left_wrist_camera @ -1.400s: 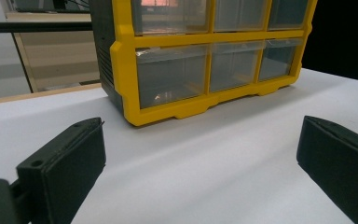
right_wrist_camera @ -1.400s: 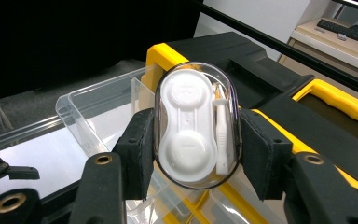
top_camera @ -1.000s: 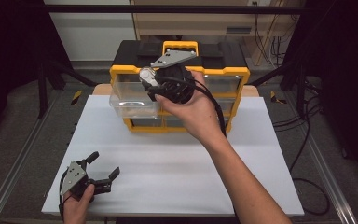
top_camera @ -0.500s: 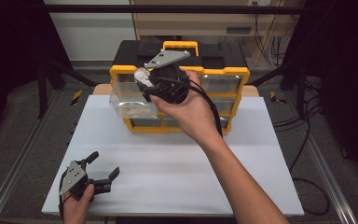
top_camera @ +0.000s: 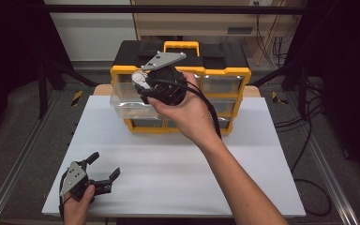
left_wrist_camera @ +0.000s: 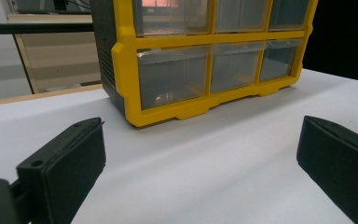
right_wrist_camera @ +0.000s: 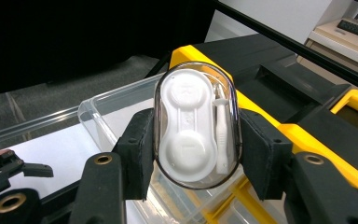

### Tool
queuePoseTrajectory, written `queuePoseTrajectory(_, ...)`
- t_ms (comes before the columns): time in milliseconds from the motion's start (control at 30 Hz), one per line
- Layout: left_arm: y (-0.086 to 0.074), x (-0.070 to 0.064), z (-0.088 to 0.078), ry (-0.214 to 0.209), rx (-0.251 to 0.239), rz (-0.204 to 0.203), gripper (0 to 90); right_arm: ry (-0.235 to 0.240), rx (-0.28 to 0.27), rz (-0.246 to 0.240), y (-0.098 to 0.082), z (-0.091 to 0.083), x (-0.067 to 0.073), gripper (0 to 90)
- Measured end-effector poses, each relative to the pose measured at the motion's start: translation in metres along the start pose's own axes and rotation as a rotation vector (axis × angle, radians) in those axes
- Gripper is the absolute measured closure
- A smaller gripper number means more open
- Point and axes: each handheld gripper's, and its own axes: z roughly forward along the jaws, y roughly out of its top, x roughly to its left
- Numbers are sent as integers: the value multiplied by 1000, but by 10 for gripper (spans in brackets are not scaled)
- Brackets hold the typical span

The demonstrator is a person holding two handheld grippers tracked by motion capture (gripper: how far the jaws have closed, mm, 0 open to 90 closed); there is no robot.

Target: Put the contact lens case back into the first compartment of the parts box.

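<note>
Two grippers from above: right gripper [top_camera: 138, 84] over pulled-out clear drawer [top_camera: 126, 104] of yellow organiser [top_camera: 225, 75]. Left gripper [left_wrist_camera: 200, 154]: spread, idle. Right: pinched on lens case [right_wrist_camera: 196, 123]; probably next, lowering into drawer, then releasing.

You cannot read any words, numbers or signs here. The yellow and black box [top_camera: 180, 89] has no label you can make out. The small clear case [right_wrist_camera: 196, 123] has a raised mark on its white lid, but it is too faint to read.
</note>
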Motion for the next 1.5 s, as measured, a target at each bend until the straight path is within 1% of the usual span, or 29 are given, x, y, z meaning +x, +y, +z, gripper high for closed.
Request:
queuePoseTrajectory(700, 0, 0, 0, 2, 2, 2, 10, 17, 12, -7, 0, 8, 6, 490)
queuePoseTrajectory(867, 0, 0, 0, 2, 4, 5, 10, 21, 19, -7, 0, 13, 6, 490)
queuePoseTrajectory(1067, 0, -1, 1, 1, 8, 12, 10, 24, 23, 0, 0, 18, 7, 491)
queuePoseTrajectory(1500, 0, -2, 2, -3, 13, 17, 10, 29, 24, 17, 2, 22, 5, 491)
